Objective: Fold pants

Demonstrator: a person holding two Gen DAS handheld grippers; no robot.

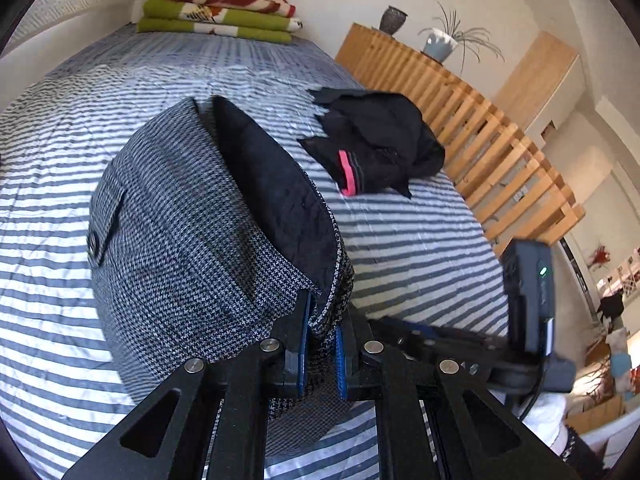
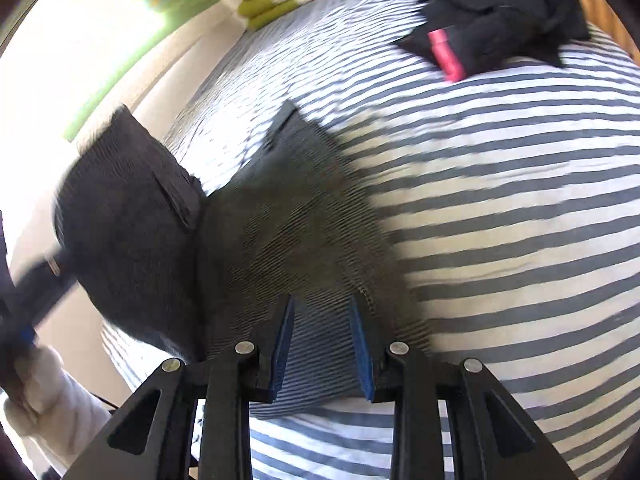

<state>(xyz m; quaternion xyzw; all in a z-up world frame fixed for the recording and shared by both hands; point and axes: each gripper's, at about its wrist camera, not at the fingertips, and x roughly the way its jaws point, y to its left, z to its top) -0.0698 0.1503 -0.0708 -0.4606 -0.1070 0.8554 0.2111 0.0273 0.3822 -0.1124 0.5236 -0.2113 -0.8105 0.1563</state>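
- The left tongs (image 1: 320, 336), at the bottom centre of the left wrist view, are clenched on a bunched edge of the grey-and-black houndstooth woven pants (image 1: 192, 248); the blue pads (image 1: 303, 340) pinch the cloth near the waistband, where the dark lining (image 1: 276, 196) shows.
- The right tongs (image 2: 324, 344), at the bottom centre of the right wrist view, grip a thicker wad of the same pants (image 2: 280, 236), their jaws standing a little wider apart with cloth filling the gap.
- The pants hang slack between the two grips and drape over the blue-and-white striped bed cover (image 1: 400, 240) in mid frame; a buttoned pocket flap (image 1: 106, 228) sits at the left.
- Handling, as I judge it: the weave looks thick and soft, limp rather than stiff, moderately heavy for cloth, not slippery, not fragile. It will sag and needs both ends held taut.
- Best hold: the waistband corners or hems, where doubled layers give the pads bite.
- Toward the upper right lies a crumpled black garment with a pink band (image 1: 376, 148); at the top a stack of folded green, red and white blankets (image 1: 220, 12).
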